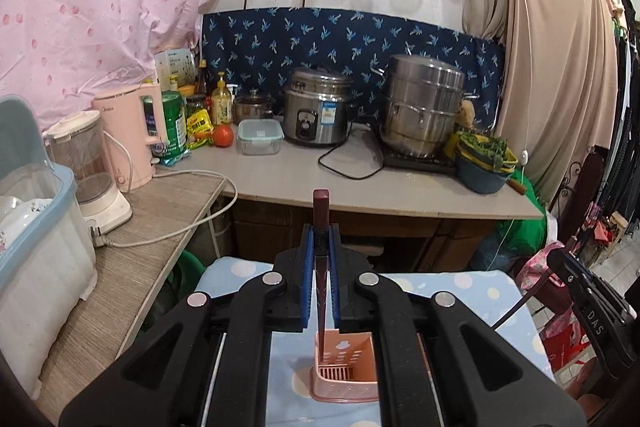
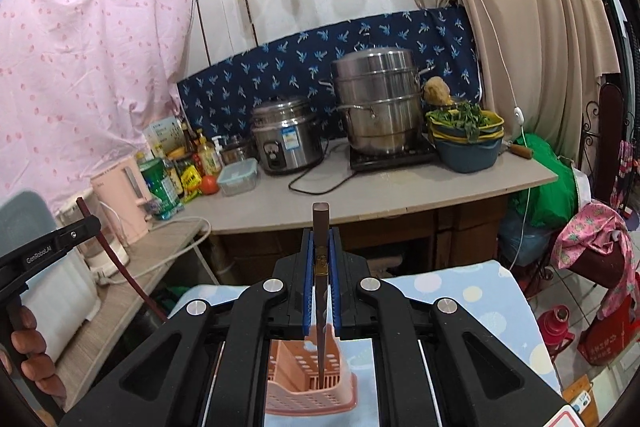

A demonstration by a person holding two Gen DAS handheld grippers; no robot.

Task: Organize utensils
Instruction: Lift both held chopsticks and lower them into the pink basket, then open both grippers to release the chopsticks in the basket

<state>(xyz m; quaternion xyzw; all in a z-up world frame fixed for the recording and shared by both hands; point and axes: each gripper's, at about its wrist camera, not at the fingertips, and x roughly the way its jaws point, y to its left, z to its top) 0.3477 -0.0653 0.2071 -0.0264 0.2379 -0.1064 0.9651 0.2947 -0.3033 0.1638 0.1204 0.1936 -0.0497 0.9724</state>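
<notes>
My left gripper (image 1: pixel 321 233) is shut on a dark red chopstick (image 1: pixel 321 211), held upright, its lower tip inside a pink slotted utensil holder (image 1: pixel 346 383) below on the blue dotted table. My right gripper (image 2: pixel 321 237) is shut on a brown chopstick (image 2: pixel 320 223), also upright, its lower tip down in the same pink holder (image 2: pixel 308 391). In the right wrist view the left gripper (image 2: pixel 48 247) and its red chopstick (image 2: pixel 116 263) show at the left, with the hand holding it.
A blue dotted tablecloth (image 1: pixel 480 291) covers the small table under the holder. Behind is a counter (image 1: pixel 400 187) with a rice cooker (image 1: pixel 318 111), a steel steamer pot (image 1: pixel 422 107), a basin of greens (image 1: pixel 484 155), a kettle (image 1: pixel 132 135) and bottles. A dish bin (image 1: pixel 36 247) stands left.
</notes>
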